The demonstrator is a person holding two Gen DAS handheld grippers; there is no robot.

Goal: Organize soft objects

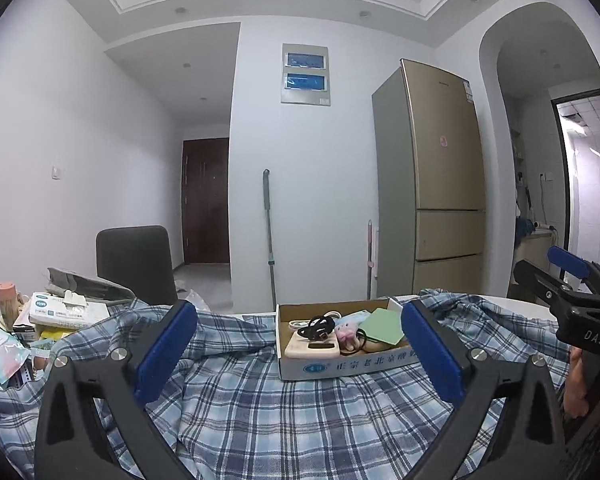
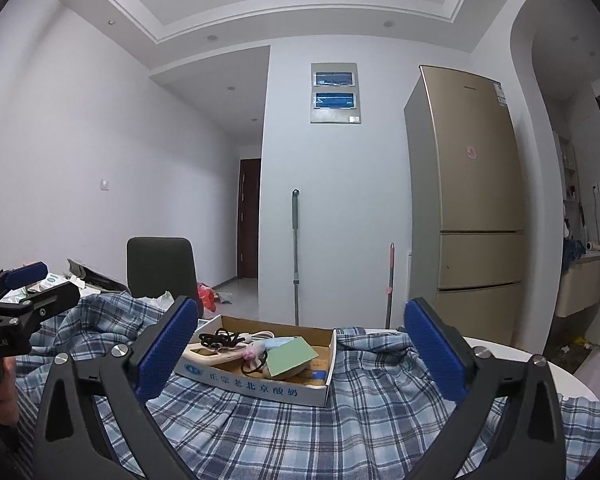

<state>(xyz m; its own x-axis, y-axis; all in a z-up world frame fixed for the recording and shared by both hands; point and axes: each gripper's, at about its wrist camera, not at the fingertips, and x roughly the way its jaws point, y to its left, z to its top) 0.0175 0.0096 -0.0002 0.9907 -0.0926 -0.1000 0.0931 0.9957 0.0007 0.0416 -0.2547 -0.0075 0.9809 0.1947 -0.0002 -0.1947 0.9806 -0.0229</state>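
Note:
A blue and white plaid shirt (image 1: 284, 412) (image 2: 300, 428) lies spread and rumpled over the table, reaching under both grippers. My left gripper (image 1: 300, 352) stands open just above the cloth with nothing between its blue pads (image 1: 164, 352). In the right wrist view my right gripper (image 2: 300, 354) is likewise open and empty over the shirt. Each gripper shows at the edge of the other's view: the right one (image 1: 572, 280) at far right, the left one (image 2: 24, 284) at far left, both with a hand on the grip.
An open cardboard box (image 1: 340, 364) (image 2: 260, 384) sits on the shirt straight ahead, holding cables, a power strip and a green card. Tissue packs and small packets (image 1: 60, 312) crowd the table's left. A dark chair (image 1: 136, 260), a mop (image 1: 270, 232) and a gold fridge (image 1: 440, 176) stand behind.

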